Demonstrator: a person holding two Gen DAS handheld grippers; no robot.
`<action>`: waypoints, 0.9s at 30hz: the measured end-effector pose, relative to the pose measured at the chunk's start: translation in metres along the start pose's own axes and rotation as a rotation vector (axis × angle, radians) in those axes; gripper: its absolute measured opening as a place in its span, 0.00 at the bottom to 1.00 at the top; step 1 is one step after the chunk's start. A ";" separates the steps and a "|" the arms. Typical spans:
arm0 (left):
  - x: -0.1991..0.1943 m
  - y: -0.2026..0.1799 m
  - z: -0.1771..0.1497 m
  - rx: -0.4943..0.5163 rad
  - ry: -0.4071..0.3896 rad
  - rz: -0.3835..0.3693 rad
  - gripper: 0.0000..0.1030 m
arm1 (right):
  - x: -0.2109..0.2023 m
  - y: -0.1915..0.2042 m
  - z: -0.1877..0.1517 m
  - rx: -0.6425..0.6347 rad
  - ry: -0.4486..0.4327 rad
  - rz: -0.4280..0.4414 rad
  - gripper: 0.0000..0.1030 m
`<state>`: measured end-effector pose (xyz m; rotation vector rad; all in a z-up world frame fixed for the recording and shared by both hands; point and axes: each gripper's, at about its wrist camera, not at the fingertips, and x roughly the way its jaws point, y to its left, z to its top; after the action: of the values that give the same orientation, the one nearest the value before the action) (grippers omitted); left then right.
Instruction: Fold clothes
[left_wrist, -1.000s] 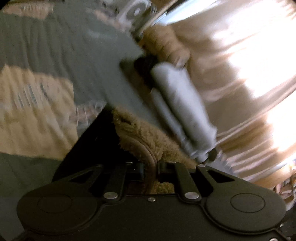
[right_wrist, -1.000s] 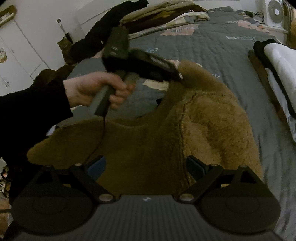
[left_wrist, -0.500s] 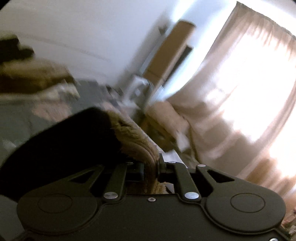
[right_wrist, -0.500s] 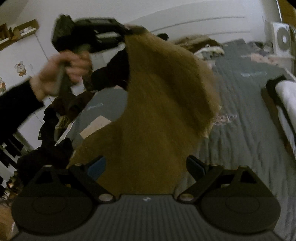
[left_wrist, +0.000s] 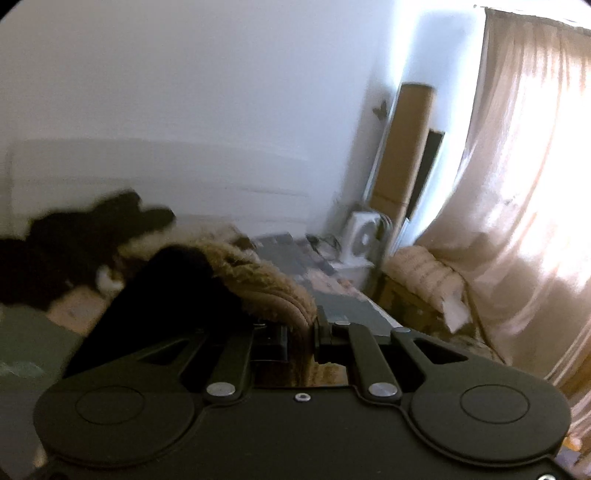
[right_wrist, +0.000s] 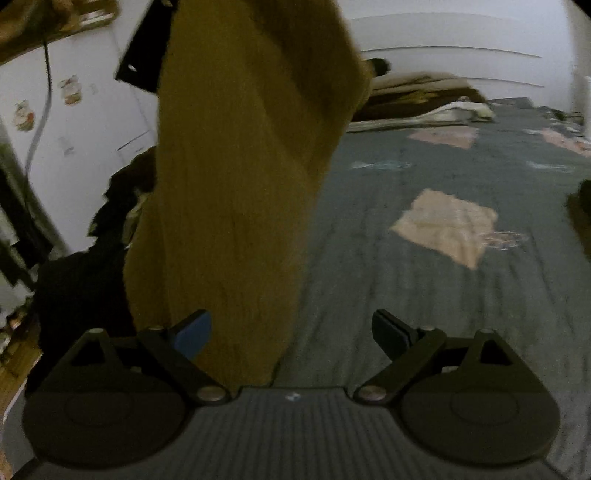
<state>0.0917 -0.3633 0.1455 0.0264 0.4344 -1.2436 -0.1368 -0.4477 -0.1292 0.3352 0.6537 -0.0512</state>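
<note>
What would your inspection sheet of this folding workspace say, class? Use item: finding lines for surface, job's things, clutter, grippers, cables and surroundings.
Surface: grey quilted bedspread with pale patches.
Job's things: brown fleece garment hanging above the bed.
Clutter: folded bedding at the far end; dark clothes heap beside the bed.
Grippers: left gripper shut on the fleece edge; right gripper open, empty.
Cables: one cord hanging left.
Surroundings: curtain, white fan.
</note>
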 end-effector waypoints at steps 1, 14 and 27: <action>-0.014 -0.003 0.007 0.011 -0.011 0.016 0.11 | 0.001 0.005 0.001 -0.006 -0.001 0.009 0.91; -0.112 -0.112 0.058 0.088 -0.185 0.102 0.11 | -0.057 0.044 0.011 -0.018 -0.142 0.052 0.91; -0.094 -0.148 0.049 0.019 -0.145 0.098 0.11 | -0.118 0.049 -0.014 0.073 -0.117 0.317 1.00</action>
<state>-0.0526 -0.3395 0.2528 -0.0259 0.2918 -1.1452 -0.2308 -0.4036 -0.0539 0.4995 0.4782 0.2070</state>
